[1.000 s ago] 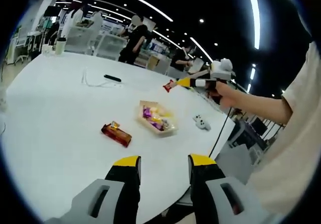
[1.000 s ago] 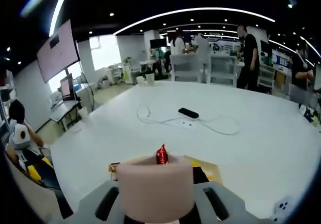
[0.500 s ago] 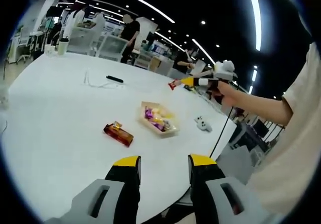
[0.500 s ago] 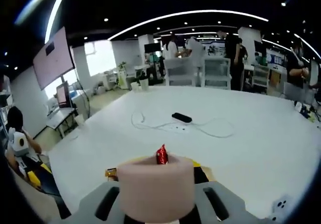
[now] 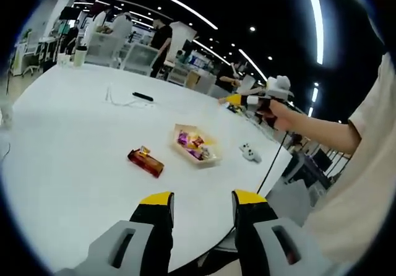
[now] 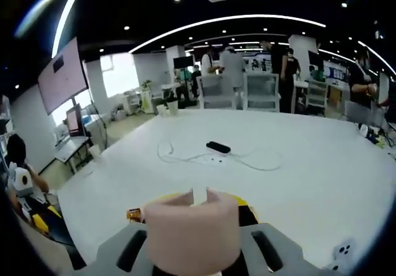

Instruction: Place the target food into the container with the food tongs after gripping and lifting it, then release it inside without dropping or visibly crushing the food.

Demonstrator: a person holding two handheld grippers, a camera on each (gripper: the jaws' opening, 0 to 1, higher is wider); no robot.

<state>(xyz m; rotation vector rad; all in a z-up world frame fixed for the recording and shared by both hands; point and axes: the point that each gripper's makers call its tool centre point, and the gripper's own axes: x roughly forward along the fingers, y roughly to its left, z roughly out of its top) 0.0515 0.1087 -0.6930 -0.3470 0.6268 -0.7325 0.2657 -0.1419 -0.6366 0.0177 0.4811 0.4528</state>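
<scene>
Container (image 5: 175, 141) is seen beyond the wide-open left gripper (image 5: 201, 203), wrapped bar (image 5: 145, 162) beside it; the right gripper's (image 5: 224, 101) state cannot be told.

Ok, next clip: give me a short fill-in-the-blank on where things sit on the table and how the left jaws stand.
1. The clear container on the white table holds wrapped ____.
2. The brown snack bar lies ____ the container, apart from it.
3. The left gripper has its jaws ____ with nothing between them.
4. The black device lies beside a white ____.

Missing: candies; outside; open; cable
</scene>
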